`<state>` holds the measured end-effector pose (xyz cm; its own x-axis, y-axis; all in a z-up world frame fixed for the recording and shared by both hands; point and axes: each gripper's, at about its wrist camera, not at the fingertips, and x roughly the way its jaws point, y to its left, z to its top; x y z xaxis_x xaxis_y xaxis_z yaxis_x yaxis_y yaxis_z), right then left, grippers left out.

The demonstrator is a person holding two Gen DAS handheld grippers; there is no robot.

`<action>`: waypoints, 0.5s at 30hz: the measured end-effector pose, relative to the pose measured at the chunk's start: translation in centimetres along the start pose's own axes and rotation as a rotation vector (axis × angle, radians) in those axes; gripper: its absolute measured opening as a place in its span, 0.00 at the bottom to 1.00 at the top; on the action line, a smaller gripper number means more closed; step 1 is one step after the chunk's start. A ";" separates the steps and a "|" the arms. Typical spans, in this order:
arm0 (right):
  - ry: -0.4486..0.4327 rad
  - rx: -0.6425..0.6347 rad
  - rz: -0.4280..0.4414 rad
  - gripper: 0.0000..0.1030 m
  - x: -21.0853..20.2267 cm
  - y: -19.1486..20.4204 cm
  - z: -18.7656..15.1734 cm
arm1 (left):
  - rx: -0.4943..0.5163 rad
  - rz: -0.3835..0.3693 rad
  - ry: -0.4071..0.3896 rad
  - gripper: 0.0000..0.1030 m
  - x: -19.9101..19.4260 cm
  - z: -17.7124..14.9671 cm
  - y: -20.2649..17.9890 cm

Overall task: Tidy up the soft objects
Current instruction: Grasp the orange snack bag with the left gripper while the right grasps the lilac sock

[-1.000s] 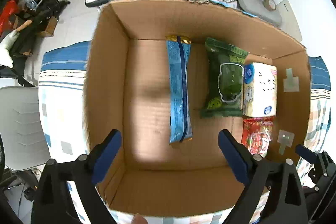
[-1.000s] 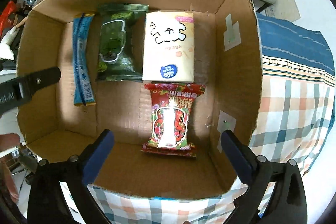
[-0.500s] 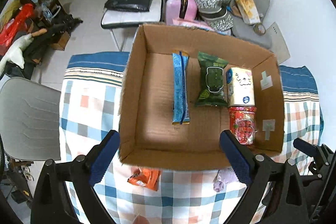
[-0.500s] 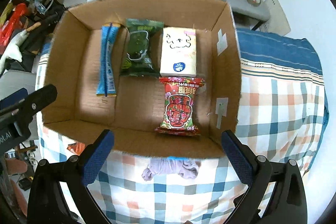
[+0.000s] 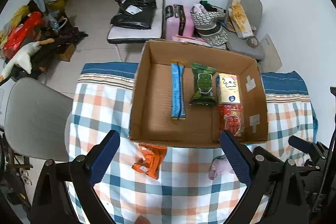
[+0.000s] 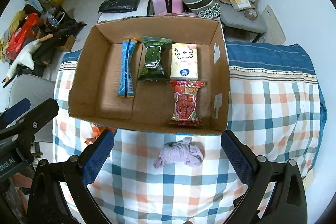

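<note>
Both claws hang wide and empty: right claw (image 6: 167,157) above the lilac cloth (image 6: 179,154), at six o'clock outside the cardboard box (image 6: 147,125). Judged best: descend straight, pinch its bunched middle; left claw (image 5: 170,157) takes the orange packet (image 5: 150,157).

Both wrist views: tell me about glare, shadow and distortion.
Right wrist view: glare on the green packet, shadow along the cardboard box floor's left side. Left wrist view: fisheye bends the checked cloth; black vignette at corners.
</note>
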<state>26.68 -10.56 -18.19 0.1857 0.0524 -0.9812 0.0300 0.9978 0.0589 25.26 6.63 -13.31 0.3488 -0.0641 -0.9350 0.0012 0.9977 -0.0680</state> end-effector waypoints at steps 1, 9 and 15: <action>-0.002 0.004 0.004 1.00 -0.1 -0.2 -0.2 | -0.010 0.002 0.001 0.95 0.1 -0.5 0.2; 0.129 0.260 0.111 1.00 5.0 -5.8 -5.1 | -0.184 -0.020 0.166 0.95 5.7 -5.2 4.0; 0.283 0.498 0.203 1.00 13.5 -8.6 -9.3 | -0.287 0.007 0.265 0.95 10.8 -8.3 6.7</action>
<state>19.80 -18.03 -33.65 -0.0303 0.3163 -0.9482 0.4899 0.8316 0.2617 21.25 12.44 -26.70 0.0940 -0.0984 -0.9907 -0.2757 0.9536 -0.1209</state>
